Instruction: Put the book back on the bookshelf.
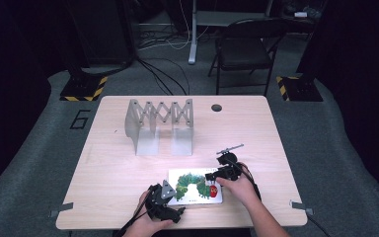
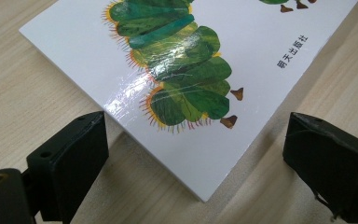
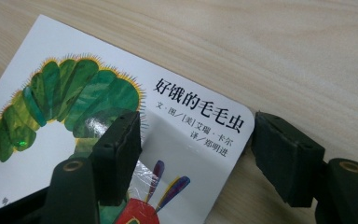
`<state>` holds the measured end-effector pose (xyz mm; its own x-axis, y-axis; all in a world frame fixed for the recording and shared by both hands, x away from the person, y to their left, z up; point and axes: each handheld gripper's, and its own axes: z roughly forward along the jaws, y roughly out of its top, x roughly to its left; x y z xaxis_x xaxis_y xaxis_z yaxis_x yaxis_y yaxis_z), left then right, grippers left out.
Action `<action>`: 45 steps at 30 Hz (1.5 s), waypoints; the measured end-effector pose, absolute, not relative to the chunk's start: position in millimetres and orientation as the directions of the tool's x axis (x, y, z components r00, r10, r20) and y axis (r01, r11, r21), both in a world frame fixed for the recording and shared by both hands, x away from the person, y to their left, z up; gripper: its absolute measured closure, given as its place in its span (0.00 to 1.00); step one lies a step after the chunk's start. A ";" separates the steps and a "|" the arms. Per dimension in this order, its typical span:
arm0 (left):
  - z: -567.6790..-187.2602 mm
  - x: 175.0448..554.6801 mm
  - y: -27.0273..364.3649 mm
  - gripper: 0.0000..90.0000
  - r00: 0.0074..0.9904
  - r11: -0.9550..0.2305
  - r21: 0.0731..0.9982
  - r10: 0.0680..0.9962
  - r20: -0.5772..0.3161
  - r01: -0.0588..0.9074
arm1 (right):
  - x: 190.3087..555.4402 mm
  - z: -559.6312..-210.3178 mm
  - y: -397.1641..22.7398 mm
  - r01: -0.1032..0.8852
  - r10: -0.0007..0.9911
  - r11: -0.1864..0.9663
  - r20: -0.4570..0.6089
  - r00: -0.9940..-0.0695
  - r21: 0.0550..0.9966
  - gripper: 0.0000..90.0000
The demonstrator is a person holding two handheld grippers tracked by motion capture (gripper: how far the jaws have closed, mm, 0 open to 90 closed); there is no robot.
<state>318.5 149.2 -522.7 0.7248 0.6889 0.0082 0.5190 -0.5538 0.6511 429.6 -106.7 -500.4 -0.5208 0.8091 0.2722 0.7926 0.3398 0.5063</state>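
A white picture book (image 1: 195, 186) with a green caterpillar on its cover lies flat near the table's front edge. My left gripper (image 1: 173, 209) sits at the book's near left corner. In the left gripper view the book's corner (image 2: 205, 182) points between the wide-apart jaws of that gripper (image 2: 198, 133), touching neither. My right gripper (image 1: 217, 174) is at the book's far right corner. In the right gripper view one jaw of the gripper (image 3: 198, 128) hovers over the cover (image 3: 186, 140), the other stands just off its rounded corner, not pressing.
A grey folding rack (image 1: 160, 126) stands on the wooden table (image 1: 118, 168) behind the book. A round cable hole (image 1: 216, 107) is near the back edge. Beyond the table stands a black folding chair (image 1: 246, 49).
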 end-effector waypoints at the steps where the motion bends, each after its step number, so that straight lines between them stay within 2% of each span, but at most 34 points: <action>1: -523.0 318.6 149.3 0.07 0.726 -0.552 0.656 0.687 0.007 0.516 | 429.1 -499.8 -104.0 0.794 0.816 0.342 0.260 -0.516 0.503 0.36; 13: -524.8 318.3 147.9 0.04 0.730 -0.548 0.662 0.683 0.000 0.512 | 428.2 -497.3 -104.9 0.802 0.817 0.316 0.284 -0.501 0.507 0.37; 27: -525.8 318.6 147.4 0.02 0.726 -0.546 0.665 0.687 0.007 0.510 | 428.5 -499.4 -104.8 0.795 0.820 0.326 0.266 -0.507 0.512 0.38; 45: -526.0 318.6 146.9 0.01 0.727 -0.550 0.662 0.687 0.011 0.510 | 432.4 -500.1 -110.0 0.823 0.819 0.260 0.336 -0.465 0.505 0.38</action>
<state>318.6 146.9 -526.0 0.7266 0.6870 0.0112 0.5096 -0.5497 0.6620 432.4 -110.0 -500.1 -0.4653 0.8187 0.3364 0.8227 0.2599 0.5055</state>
